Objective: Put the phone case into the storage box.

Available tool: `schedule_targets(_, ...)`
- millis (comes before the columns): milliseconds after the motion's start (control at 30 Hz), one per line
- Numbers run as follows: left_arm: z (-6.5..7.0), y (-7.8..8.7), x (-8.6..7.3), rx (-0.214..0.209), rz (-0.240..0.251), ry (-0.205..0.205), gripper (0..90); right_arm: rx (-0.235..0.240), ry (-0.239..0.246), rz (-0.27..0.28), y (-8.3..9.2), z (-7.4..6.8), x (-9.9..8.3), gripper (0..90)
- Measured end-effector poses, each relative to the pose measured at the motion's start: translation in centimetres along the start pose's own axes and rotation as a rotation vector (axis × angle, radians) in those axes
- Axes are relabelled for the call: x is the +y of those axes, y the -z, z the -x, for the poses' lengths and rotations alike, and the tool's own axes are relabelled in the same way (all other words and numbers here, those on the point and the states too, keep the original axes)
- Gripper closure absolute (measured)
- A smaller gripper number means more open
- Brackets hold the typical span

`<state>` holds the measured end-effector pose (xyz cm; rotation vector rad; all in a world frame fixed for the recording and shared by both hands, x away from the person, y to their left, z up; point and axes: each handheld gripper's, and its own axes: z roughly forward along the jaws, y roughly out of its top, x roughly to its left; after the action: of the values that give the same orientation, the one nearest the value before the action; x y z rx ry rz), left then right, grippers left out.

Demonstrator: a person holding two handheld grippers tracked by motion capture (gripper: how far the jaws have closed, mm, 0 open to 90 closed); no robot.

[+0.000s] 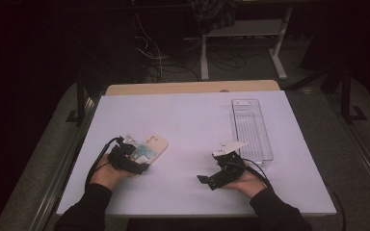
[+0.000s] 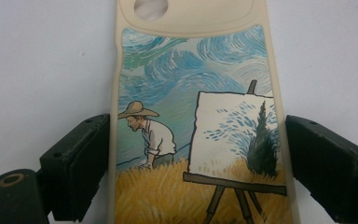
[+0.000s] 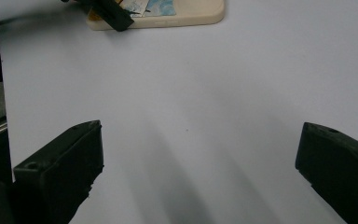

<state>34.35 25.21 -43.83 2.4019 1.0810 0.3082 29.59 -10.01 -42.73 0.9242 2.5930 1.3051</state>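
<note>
While lying flat on the white table sheet (image 1: 188,120) between the left gripper's (image 2: 196,154) wide-apart jaws, seemingly just touching: light, bendy, smooth cream phone case with painted artwork (image 2: 193,121), best pinched across long edges.

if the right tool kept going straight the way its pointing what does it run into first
Bare white table lies ahead of the right tool, whose jaws stand open and empty. Farther along that line lies the cream phone case at the left tool, probably the first thing met, though depth is hard to judge.
</note>
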Motion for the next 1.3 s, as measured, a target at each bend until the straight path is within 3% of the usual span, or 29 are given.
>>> schedule_targets(633, -0.3, 0.6, 0.5, -0.029, 0.011, -0.032, 11.0, 0.002, 0.002, 0.003, 0.0, 0.1, 0.0, 0.1)
schedule_targets(1300, -0.7, 3.5, 1.9, -0.078, 0.058, -0.050, 11.1, 0.012, 0.010, 0.009, 0.0, 0.0, 0.0, 0.1)
